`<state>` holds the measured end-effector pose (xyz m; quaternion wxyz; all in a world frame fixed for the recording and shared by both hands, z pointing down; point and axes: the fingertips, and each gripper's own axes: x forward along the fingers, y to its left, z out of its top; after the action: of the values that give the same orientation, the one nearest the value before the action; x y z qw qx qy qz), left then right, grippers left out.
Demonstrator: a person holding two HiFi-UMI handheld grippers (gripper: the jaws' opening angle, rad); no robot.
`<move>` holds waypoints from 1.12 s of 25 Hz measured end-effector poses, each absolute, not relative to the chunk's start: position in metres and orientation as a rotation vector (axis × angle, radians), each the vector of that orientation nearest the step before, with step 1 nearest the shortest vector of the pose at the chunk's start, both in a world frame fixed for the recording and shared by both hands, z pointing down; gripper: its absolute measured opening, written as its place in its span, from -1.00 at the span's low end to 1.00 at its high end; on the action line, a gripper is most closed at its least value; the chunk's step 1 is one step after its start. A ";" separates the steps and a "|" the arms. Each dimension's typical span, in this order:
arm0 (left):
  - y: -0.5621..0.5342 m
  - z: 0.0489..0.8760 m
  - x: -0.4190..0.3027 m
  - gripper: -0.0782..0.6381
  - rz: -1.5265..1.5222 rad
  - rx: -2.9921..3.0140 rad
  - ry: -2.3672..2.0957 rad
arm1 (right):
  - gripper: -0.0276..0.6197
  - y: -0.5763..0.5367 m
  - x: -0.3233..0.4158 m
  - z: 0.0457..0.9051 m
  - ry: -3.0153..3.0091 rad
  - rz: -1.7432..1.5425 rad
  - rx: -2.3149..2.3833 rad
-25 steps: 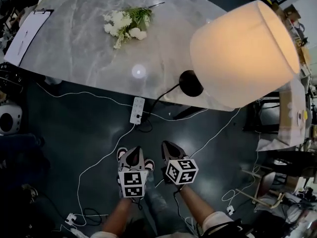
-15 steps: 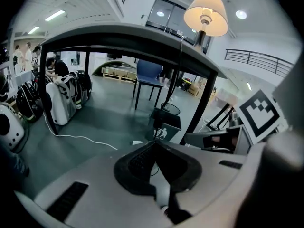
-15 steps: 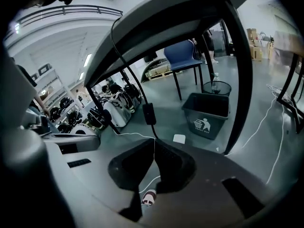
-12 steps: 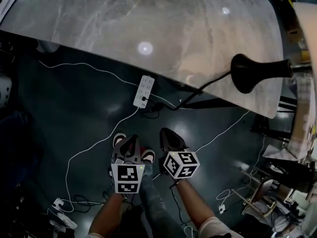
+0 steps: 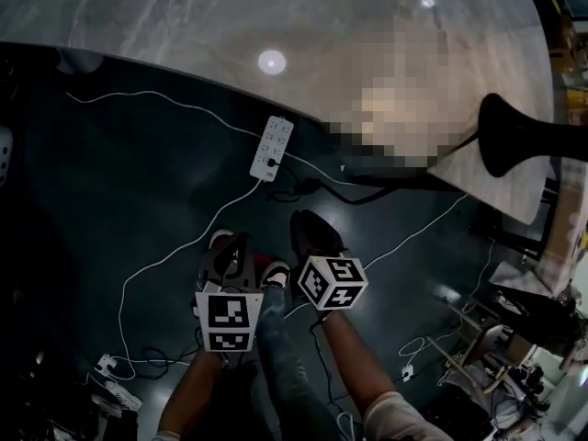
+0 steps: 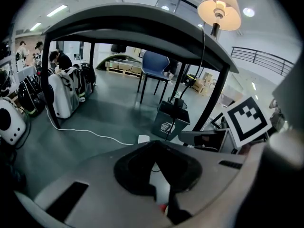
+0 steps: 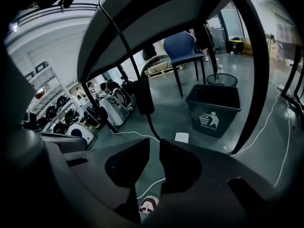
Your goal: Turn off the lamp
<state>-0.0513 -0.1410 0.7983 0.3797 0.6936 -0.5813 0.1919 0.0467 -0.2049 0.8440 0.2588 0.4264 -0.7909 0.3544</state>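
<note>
Both tools hang low over the floor (image 5: 138, 182), short of the tabletop (image 5: 184, 16) edge and tipped forward and down, likely because the way to switch off sits below, not at the shade. The lamp (image 6: 219, 13) stands at the tabletop's right end, lit, so the task is not yet done. Its cord (image 7: 153, 126) drops off the edge and carries a dark block (image 7: 142, 96) under the tabletop, probably the switch; a power strip (image 5: 272, 147) lies on the floor beyond. The left tool (image 5: 234, 239) is pressed together and empty. The right tool (image 5: 308, 220) has its jaws a narrow slit apart, nothing between, roughly lined up on that block, which suits a press or pinch
</note>
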 end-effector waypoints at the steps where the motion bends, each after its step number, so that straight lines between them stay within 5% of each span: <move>1: -0.143 0.800 -0.052 -0.76 0.490 1.773 -1.480 | -0.73 -0.208 0.045 0.846 -2.139 0.952 1.159; 28: -0.161 0.802 -0.097 -0.76 0.459 1.749 -1.481 | -0.86 -0.212 0.031 0.855 -2.026 0.939 1.235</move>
<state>-0.0966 -0.1609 0.8017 0.3915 0.6886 -0.5830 0.1808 0.0308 -0.2119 0.8555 0.2905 0.4632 -0.7597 0.3521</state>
